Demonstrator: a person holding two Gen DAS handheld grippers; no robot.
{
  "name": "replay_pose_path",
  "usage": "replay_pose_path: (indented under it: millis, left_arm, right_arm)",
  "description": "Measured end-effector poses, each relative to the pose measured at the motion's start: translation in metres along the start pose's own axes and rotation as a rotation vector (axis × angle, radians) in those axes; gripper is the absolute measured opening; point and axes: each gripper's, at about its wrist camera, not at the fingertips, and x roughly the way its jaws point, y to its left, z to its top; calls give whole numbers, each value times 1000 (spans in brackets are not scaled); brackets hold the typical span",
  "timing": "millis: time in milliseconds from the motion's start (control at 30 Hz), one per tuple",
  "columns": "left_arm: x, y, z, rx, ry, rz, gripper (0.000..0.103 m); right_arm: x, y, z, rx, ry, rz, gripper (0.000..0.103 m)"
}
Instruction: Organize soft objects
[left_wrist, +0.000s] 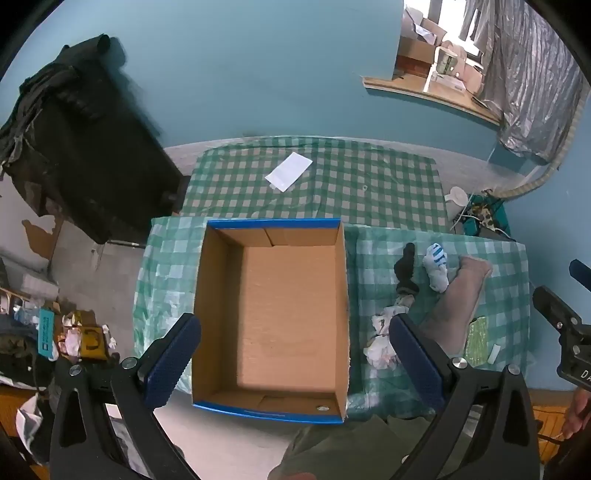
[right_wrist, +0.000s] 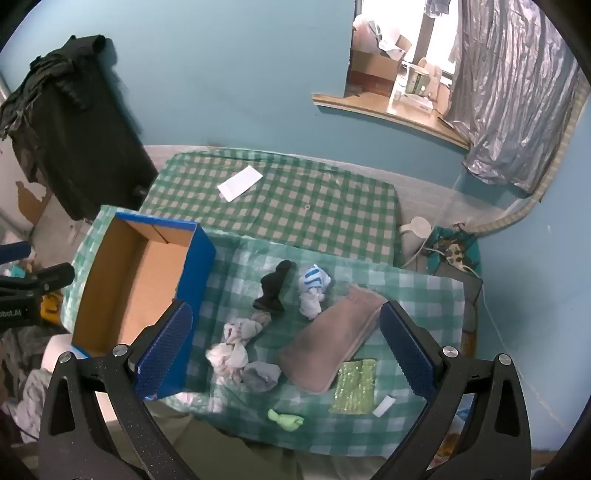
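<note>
Socks lie bunched on the checked cloth just right of the box, with a black sock, striped sock and towel beside them. Both the left gripper and right gripper hang spread wide, gripping nothing, the left above the box.

Socks right of box
</note>
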Motion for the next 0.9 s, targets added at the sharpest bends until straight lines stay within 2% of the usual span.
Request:
replay_pose_path:
  millis: [667, 900]
  left_arm:
    - [-4, -2, -3, -1, -25, -11, 102]
    - [-11, -8, -5, 19, -54, 11, 102]
  right_arm:
    - [-5, -1, -2, -2, -5, 1, 100]
    - [-5, -2, -2, -2, -7, 3, 100]
